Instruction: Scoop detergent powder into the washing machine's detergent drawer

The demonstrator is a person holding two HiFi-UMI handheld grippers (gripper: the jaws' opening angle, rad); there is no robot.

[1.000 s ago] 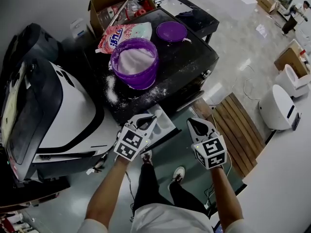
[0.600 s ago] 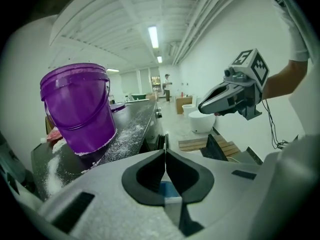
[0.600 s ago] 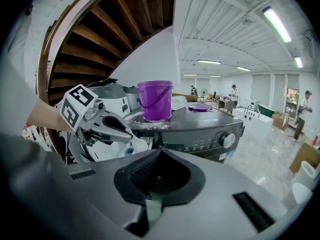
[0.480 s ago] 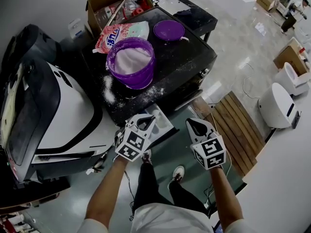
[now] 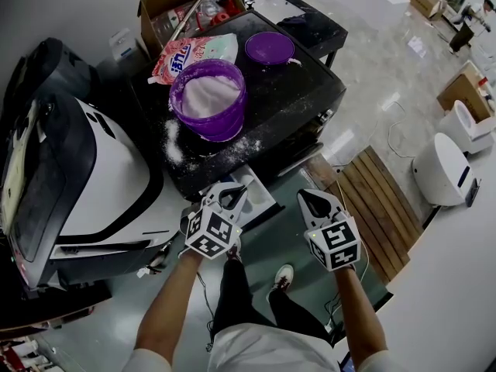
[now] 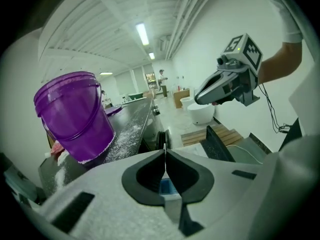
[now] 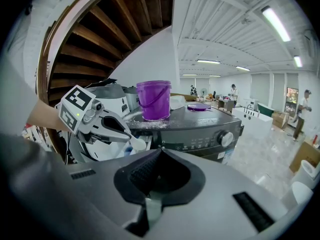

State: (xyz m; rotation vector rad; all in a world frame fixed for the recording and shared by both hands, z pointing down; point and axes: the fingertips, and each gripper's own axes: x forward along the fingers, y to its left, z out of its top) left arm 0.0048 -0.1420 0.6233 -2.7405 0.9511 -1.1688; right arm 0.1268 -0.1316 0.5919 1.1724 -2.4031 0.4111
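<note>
A purple bucket (image 5: 207, 99) full of white powder stands on the black washing machine (image 5: 298, 107), with spilled powder (image 5: 177, 142) beside it. The bucket (image 6: 75, 116) looms at the left of the left gripper view. The white detergent drawer (image 5: 260, 196) is pulled out of the machine's front. My left gripper (image 5: 232, 191) hangs just over the drawer, jaws shut (image 6: 165, 151) with nothing seen between them. My right gripper (image 5: 304, 195) floats to the drawer's right, off the machine's front, also shut (image 7: 160, 152) and empty. No scoop shows in any view.
A purple lid (image 5: 270, 49) and a detergent bag (image 5: 194, 56) lie behind the bucket. A white and black machine (image 5: 101, 177) stands at the left, a cardboard box (image 5: 182, 6) behind. A wooden pallet (image 5: 376, 208) and white appliances (image 5: 442, 169) are on the floor at the right.
The left gripper has drawn a little back toward me over the drawer. The right gripper has hardly moved. Both stay shut.
</note>
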